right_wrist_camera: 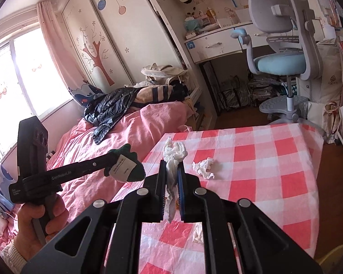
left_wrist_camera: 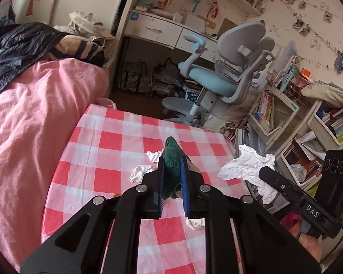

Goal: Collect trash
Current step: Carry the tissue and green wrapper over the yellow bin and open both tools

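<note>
The tabletop (left_wrist_camera: 116, 141) wears a thin, faintly glossy plastic cover in red and white checks, slightly wrinkled. On it lie crumpled white paper tissues (right_wrist_camera: 204, 167), soft and matt. The left gripper (left_wrist_camera: 172, 178) is matt black plastic with shiny metal rivets and blue ribbed pads; it clamps a dark green sock (left_wrist_camera: 172, 159) of rough, fuzzy knit bearing a smooth paper label. The right gripper (right_wrist_camera: 171, 178), of the same make, pinches another creased tissue (right_wrist_camera: 173, 153). The bed's pink cotton cover (left_wrist_camera: 29, 118) looks matt and rumpled, and a glossy black jacket (left_wrist_camera: 16, 45) lies on it.
</note>
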`<action>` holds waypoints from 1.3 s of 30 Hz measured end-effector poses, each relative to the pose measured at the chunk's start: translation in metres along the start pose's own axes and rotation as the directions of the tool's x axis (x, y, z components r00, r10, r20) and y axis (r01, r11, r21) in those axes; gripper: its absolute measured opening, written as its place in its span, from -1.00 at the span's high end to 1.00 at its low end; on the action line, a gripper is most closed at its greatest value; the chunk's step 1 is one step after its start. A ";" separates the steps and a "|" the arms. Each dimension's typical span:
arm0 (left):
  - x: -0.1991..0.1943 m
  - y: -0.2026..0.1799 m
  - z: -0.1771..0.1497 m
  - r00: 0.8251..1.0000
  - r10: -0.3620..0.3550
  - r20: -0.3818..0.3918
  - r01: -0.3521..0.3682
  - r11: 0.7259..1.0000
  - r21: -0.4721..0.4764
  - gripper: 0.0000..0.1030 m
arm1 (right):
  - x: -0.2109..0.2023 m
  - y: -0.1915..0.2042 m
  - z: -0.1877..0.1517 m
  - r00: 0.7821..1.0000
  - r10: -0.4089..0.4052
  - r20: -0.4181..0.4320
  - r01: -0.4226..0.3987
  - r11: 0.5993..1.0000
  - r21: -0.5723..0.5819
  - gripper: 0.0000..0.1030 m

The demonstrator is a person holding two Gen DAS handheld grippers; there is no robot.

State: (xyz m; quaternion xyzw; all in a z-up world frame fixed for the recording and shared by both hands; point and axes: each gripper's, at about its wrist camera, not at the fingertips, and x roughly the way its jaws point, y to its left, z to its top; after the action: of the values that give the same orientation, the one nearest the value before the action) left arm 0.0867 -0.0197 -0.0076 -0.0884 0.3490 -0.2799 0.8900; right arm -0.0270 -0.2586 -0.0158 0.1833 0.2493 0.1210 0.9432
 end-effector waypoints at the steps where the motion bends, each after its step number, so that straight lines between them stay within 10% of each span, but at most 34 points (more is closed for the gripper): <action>1: -0.005 -0.006 -0.001 1.000 -0.010 0.006 0.010 1.000 0.009 0.76 | -0.013 -0.001 0.000 1.000 -0.012 0.015 0.012 1.000 -0.008 0.80; 13: 0.013 -0.138 -0.070 0.973 -0.178 -0.144 0.200 0.968 0.153 0.76 | -0.151 -0.081 -0.063 0.959 -0.284 0.016 0.284 0.959 0.028 0.80; 27: 0.122 -0.364 -0.210 0.857 -0.180 -0.482 0.413 0.799 0.436 0.73 | -0.207 -0.218 -0.167 0.859 -0.473 -0.193 0.508 0.835 0.212 0.76; 29: 0.144 -0.384 -0.227 0.840 -0.143 -0.523 0.419 0.784 0.458 0.66 | -0.204 -0.235 -0.181 0.842 -0.481 -0.246 0.533 0.813 0.234 0.44; 30: 0.151 -0.391 -0.233 0.840 -0.119 -0.529 0.409 0.779 0.475 0.64 | -0.205 -0.242 -0.185 0.833 -0.488 -0.259 0.546 0.802 0.243 0.10; 33: 0.155 -0.396 -0.235 0.851 -0.089 -0.518 0.384 0.778 0.497 0.18 | -0.219 -0.252 -0.192 0.820 -0.511 -0.256 0.569 0.775 0.275 0.03; 39: 0.104 -0.350 -0.188 0.960 -0.036 -0.279 0.189 0.818 0.543 -0.50 | -0.213 -0.224 -0.160 0.847 -0.508 -0.156 0.531 0.814 0.235 -0.04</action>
State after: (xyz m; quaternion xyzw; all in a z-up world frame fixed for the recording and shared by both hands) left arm -0.1299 -0.3608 -0.0825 0.1951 0.3567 -0.4319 0.8051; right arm -0.2593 -0.4837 -0.1454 0.2291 0.3443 -0.1681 0.8948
